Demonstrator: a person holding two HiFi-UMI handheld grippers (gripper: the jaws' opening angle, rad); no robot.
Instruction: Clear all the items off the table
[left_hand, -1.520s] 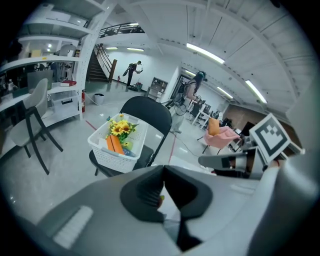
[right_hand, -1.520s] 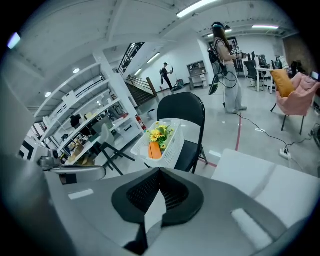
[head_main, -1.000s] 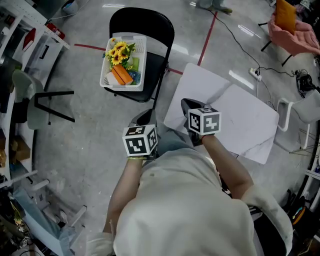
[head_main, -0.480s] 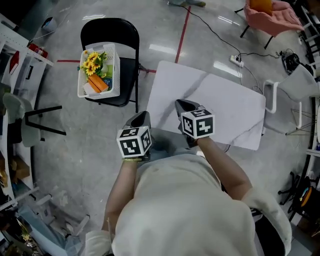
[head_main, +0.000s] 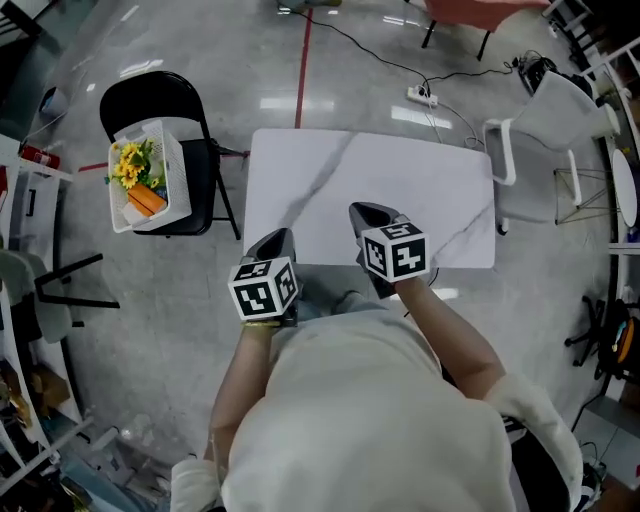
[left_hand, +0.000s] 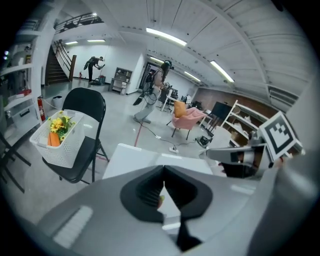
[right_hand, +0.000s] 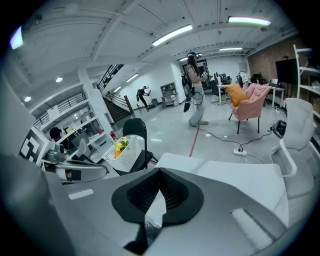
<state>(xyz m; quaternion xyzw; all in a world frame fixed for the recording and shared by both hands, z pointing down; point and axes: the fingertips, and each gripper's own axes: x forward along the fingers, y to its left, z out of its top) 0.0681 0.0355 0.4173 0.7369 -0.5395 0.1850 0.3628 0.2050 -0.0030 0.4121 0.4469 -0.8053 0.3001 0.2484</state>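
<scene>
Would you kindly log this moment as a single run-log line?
left tool: shut, empty | right tool: shut, empty | table: no items visible | basket: on chair, holding flowers

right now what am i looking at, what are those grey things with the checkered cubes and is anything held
A person holds a tool in each hand: the left gripper and the right gripper, each with two jaws and a marker cube. The head view comes from a camera on the person's head, looking down; the other two come from cameras riding on each gripper, looking along its jaws. Both pairs of jaws are shut, holding nothing. The white table shows no items on top. Beside it, a white basket on a black chair holds sunflowers and an orange item.
</scene>
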